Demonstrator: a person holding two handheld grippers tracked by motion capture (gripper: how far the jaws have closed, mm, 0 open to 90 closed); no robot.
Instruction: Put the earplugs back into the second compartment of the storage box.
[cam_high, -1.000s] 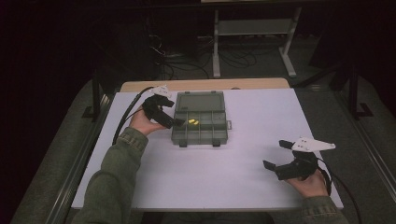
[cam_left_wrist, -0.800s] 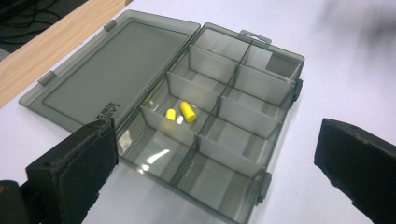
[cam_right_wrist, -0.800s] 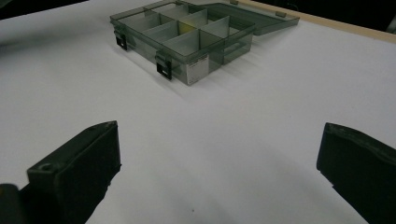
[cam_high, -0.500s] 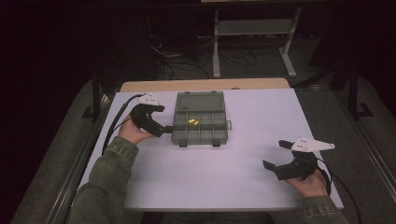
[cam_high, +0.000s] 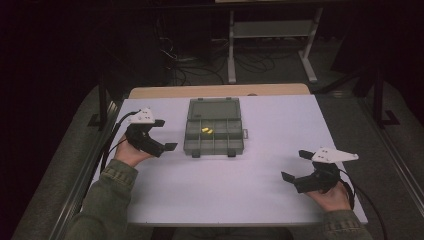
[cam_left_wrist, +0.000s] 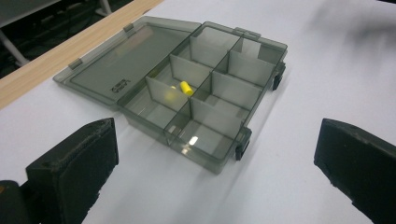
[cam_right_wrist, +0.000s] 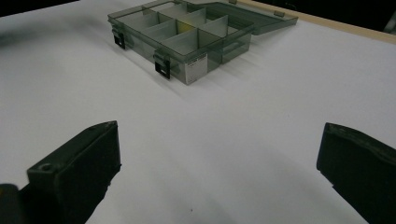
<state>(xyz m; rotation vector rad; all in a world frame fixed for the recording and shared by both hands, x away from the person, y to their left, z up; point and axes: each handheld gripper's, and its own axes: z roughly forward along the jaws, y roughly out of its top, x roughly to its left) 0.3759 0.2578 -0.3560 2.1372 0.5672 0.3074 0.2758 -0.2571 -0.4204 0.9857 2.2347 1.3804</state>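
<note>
- Organizer box (cam_high: 212, 127): smoky grey translucent plastic, lying on the far-middle part of the white table (cam_high: 240, 195), lid (cam_left_wrist: 122, 63) swung fully open and flat on the table on the far side.
- Tray divided by upright walls into a grid of compartments; two black latches (cam_left_wrist: 242, 143) on its near edge, hanging free.
- Yellow pieces (cam_high: 207, 130): two small ones seen from the high view, in a middle compartment of the row next to the hinge. In the left gripper view one (cam_left_wrist: 186, 87) lies clear against a divider; a second shows dimly through the wall beside it.
- Other compartments: contents cannot be told with certainty through the tinted walls.
- Left gripper (cam_high: 164, 135): held in the left hand (cam_high: 129, 153) just left of the box, near but apart from it, pointed toward it. Jaws wide apart, nothing between them.
- Right gripper (cam_high: 295, 165): held in the right hand (cam_high: 331, 196) near the front right corner of the table, well apart from the box, aimed toward it across bare table. Jaws wide apart, holding nothing.
- Wooden strip (cam_high: 220, 90) runs along the table's far edge behind the lid.
</note>
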